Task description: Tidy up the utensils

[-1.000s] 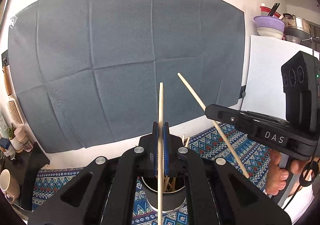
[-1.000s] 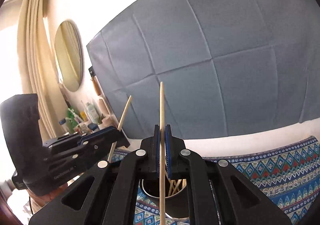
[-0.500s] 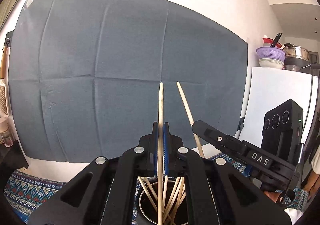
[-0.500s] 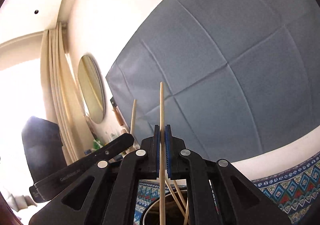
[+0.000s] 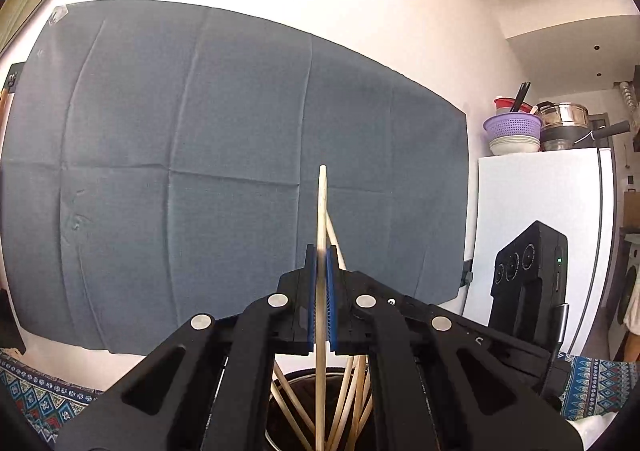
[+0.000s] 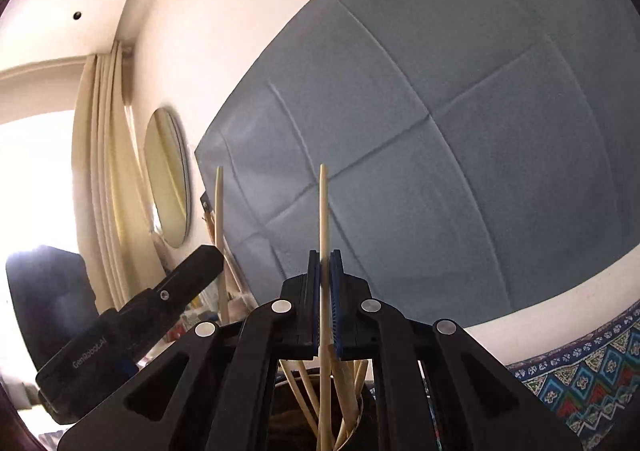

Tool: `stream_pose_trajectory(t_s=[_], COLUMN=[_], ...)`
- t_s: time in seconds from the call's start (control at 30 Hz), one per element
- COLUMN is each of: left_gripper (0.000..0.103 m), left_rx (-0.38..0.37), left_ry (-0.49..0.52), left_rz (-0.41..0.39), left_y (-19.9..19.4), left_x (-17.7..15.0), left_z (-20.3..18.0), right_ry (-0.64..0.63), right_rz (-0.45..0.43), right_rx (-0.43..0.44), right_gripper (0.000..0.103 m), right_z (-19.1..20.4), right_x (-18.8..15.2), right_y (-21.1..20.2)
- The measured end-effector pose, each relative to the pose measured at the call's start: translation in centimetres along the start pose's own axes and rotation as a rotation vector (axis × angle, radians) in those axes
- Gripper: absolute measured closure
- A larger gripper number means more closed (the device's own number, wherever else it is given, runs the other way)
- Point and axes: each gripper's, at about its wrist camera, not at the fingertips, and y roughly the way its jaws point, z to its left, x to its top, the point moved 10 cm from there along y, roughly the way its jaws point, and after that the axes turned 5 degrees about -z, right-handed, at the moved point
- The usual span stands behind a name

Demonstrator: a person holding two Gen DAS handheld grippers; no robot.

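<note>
My left gripper (image 5: 320,263) is shut on a wooden chopstick (image 5: 321,211) held upright, its lower end in a dark round utensil holder (image 5: 292,407) with several other chopsticks (image 5: 348,399). My right gripper (image 6: 325,267) is shut on a second chopstick (image 6: 323,211), upright over the same holder (image 6: 296,411). The right gripper's body (image 5: 528,275) shows at the right of the left wrist view. The left gripper's finger (image 6: 184,271) and its chopstick (image 6: 219,219) show at the left of the right wrist view.
A grey cloth (image 5: 224,171) hangs on the white wall behind. A patterned blue tablecloth (image 6: 580,375) covers the table. A white fridge (image 5: 536,203) with bowls and pots on top stands at right. A round mirror (image 6: 168,179) and curtains are at left.
Both grippers have tilted upward and come down closer over the holder with their chopsticks. The two grippers have moved closer together. Both stay shut.
</note>
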Motion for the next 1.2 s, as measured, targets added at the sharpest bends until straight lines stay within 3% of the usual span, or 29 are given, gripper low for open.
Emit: stream_pose_trajectory(t_s=[0.4,0.47,0.5,0.53,0.6,0.7,0.8,0.93,1.13,1.2], left_gripper=[0.096,0.085,0.073,0.063,0.055,0.029,0.018,0.007,0.006,0.006], left_rx=[0.021,0.019,0.027,0.039,0.058,0.099,0.1,0.139,0.166,0.176], left_ry=[-0.039,-0.057,-0.056,-0.05,-0.036,-0.025,-0.026,0.037,0.02,0.014], left_rz=[0.097,0.108,0.105,0.099,0.097,0.111,0.136,0.149,0.185,0.203], left_y=[-1.7,-2.4,-2.9,-3.4,-4.4,-5.8,-7.4,-9.3,-11.6,-12.3], left_x=[-1.8,-1.4,-1.1,-0.8,-0.2,0.3,0.5,0.4,-1.1,-2.0], left_z=[0.5,0.7,0.8,0.9,0.9,1.0,0.6,0.1,-0.5,-0.8], right_ry=[-0.086,-0.086,-0.085,-0.088,-0.106,-0.147,-0.21,-0.27,-0.255,-0.26], right_rz=[0.032,0.027,0.027,0.027,0.023,0.026,0.047,0.05,0.039,0.05], right_rx=[-0.025,-0.029,-0.031,-0.032,-0.043,-0.062,-0.1,-0.13,-0.135,-0.139], right_gripper=[0.094,0.093,0.091,0.084,0.074,0.067,0.055,0.042,0.016,0.016], right_z=[1.9,2.2,2.4,2.6,3.3,4.4,5.7,7.1,9.0,9.6], right_x=[0.2,0.8,1.0,1.3,1.9,2.8,3.3,3.8,3.9,3.5], right_y=[-2.2,-2.7,-3.0,-3.3,-4.0,-5.1,-6.4,-8.5,-11.5,-12.2])
